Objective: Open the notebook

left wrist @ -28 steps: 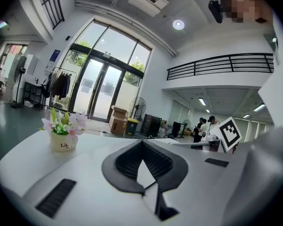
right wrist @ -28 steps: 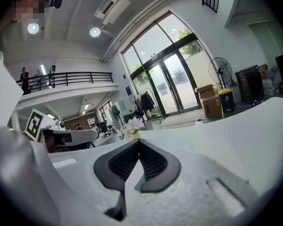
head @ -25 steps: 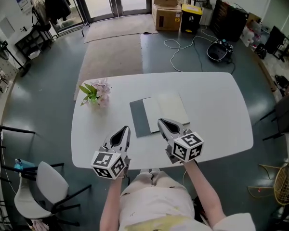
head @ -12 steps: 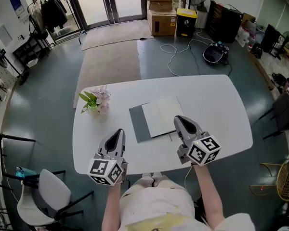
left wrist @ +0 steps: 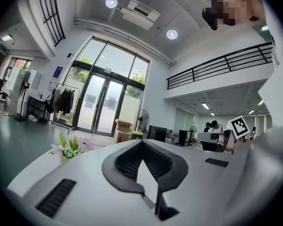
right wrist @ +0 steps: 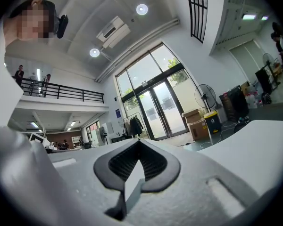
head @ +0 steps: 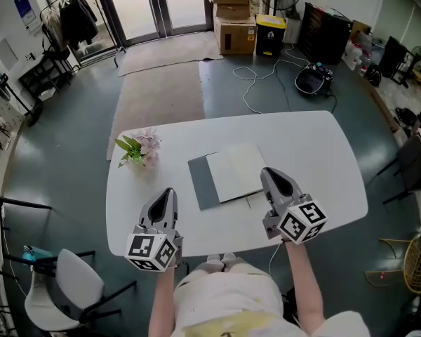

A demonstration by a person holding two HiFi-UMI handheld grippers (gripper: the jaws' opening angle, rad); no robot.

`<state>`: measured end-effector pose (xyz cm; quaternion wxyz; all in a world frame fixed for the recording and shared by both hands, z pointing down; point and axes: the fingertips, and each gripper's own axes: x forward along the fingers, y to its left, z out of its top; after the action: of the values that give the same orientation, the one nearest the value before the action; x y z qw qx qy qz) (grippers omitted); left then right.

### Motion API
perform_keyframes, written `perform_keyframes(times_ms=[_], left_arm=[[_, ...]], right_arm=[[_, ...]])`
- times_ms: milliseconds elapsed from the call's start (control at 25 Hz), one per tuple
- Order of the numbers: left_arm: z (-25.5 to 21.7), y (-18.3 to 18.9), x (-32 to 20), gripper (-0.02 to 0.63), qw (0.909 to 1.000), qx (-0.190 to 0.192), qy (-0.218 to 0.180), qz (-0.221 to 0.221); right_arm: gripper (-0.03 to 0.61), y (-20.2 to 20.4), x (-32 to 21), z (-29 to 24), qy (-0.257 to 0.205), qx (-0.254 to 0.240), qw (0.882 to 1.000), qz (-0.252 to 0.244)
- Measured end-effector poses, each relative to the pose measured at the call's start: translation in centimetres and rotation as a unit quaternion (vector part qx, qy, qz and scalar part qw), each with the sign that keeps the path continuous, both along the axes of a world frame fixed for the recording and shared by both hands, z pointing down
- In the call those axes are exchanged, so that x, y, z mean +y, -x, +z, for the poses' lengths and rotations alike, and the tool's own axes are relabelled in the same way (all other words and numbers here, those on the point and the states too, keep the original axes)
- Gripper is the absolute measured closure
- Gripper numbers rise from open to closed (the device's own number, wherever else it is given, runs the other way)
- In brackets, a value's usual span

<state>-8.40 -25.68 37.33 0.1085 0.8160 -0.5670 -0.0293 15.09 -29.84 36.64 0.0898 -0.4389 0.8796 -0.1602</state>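
White table carries an open notebook at its middle; the right gripper, jaws clenched on nothing, hovers just right of the notebook's pale page, while the left gripper, likewise clenched and empty, hangs left of the notebook, with flowers farther left

Table: on it we find the notebook at the middle and the flowers toward the far left corner, well apart from the notebook.

Left gripper: over the table's near part, left of the notebook. Right gripper: at the notebook's right edge.

Behind the table we list a rug on the floor, a cable to the rug's right, and boxes stacked beyond.

Chair: near left of the table. Second chair: off its right end.
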Motion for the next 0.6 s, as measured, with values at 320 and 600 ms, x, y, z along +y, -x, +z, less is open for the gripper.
perform_keyframes(times_ms=[320,600], left_arm=[[0.2,0.7,0.1,0.615,0.9999,-0.002,0.002,-0.013],[0.3,0.7,0.4,0.615,0.9998,-0.002,0.006,-0.018]], right_arm=[[0.572,-0.8,-0.2,0.0,-0.002,-0.002,1.0,0.018],[0.572,-1.7,0.0,0.1,-0.01,0.01,0.999,0.028]])
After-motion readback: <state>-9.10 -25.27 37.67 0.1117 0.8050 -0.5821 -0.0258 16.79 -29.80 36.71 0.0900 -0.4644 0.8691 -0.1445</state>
